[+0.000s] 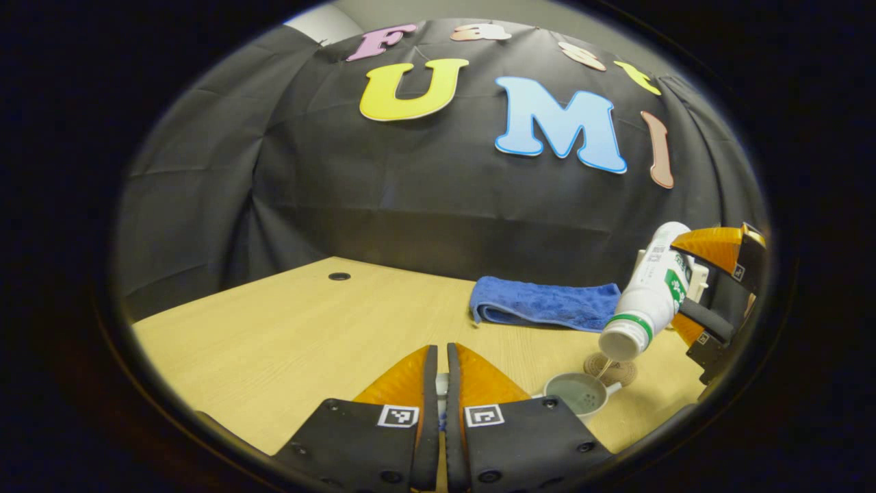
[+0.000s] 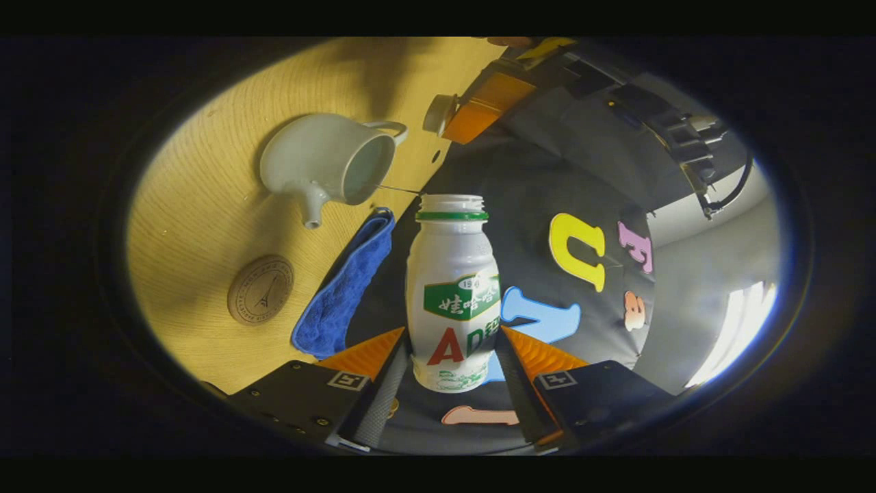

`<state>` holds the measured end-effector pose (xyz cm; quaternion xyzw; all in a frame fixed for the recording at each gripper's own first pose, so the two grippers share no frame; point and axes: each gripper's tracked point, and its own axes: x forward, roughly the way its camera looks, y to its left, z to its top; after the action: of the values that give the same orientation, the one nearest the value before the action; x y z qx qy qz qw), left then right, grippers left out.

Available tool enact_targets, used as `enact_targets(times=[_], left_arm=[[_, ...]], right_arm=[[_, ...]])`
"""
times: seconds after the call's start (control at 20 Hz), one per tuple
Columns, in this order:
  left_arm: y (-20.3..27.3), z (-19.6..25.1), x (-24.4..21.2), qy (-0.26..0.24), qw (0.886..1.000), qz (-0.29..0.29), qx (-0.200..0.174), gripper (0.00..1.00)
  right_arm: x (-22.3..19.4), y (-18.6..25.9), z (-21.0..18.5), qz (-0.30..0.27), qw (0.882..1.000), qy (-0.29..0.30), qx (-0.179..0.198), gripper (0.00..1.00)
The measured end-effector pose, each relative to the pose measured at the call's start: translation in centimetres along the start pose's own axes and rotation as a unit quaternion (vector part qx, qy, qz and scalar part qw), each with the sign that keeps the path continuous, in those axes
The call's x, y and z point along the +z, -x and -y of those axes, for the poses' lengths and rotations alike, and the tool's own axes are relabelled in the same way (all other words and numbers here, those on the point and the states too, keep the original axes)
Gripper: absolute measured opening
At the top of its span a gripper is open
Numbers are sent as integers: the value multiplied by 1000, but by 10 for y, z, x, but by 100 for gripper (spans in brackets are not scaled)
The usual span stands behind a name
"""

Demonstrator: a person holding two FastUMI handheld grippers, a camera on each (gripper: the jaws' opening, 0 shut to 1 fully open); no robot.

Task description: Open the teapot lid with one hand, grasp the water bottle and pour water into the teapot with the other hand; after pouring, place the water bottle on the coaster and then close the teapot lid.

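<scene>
The table (image 1: pixel 287 335) carries a blue towel (image 1: pixel 540 305), the open teapot (image 2: pixel 328 164) and, near it, the coaster (image 2: pixel 261 289). The right gripper (image 2: pixel 452 356) clamps the water bottle (image 2: pixel 453 301) by its body, tilted mouth-down over the teapot; a thin stream runs in. The left gripper (image 1: pixel 441 383) holds the lid (image 2: pixel 439 113) between nearly closed fingers, clear of the pot. Risk: excess tilt or drift sends water past the rim.
</scene>
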<state>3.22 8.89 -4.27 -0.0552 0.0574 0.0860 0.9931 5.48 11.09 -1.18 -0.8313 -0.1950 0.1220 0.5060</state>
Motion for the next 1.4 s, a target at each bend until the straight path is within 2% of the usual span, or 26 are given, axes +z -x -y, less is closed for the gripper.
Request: enact_targets(times=[0.15,0.2,0.6,0.65,0.75,0.8,1.0,1.05,1.1,1.15,1.2,1.3,1.4], left_arm=[[0,1,-2,0,1000,-1,0,14],[0,0,-2,0,1000,-1,1,11],[-2,1,-4,-4,1000,-5,1,11],[-2,1,-5,-5,1000,-6,1,14],[-1,1,-5,-5,1000,-6,2,11],[-1,1,-4,-5,1000,-6,2,14],[-3,0,-5,-5,1000,-7,3,14],[-2,0,-6,-5,1000,-7,3,11],[-2,0,-6,-5,1000,-7,4,14],[-2,-1,-5,-5,1000,-6,5,11],[-1,-2,-3,-4,1000,-6,6,14],[-2,-3,-5,-1,1000,-6,7,11],[-2,-4,-5,1,1000,-6,7,14]], right_arm=[[1,0,1,5,1000,9,-3,74],[1,0,1,7,1000,13,-5,74],[3,-1,6,23,999,45,-21,74],[3,-2,6,25,998,50,-23,74],[3,-1,6,27,998,51,-25,74],[3,-1,6,26,998,48,-25,74],[2,-1,4,24,999,29,-21,74],[3,-1,3,23,999,26,-19,74],[2,0,3,21,999,20,-17,74],[2,0,2,20,1000,11,-15,75],[0,-1,0,18,1000,0,-13,75],[-3,-3,-2,9,1000,-28,-9,74],[-6,-3,-4,-3,998,-60,-9,75]])
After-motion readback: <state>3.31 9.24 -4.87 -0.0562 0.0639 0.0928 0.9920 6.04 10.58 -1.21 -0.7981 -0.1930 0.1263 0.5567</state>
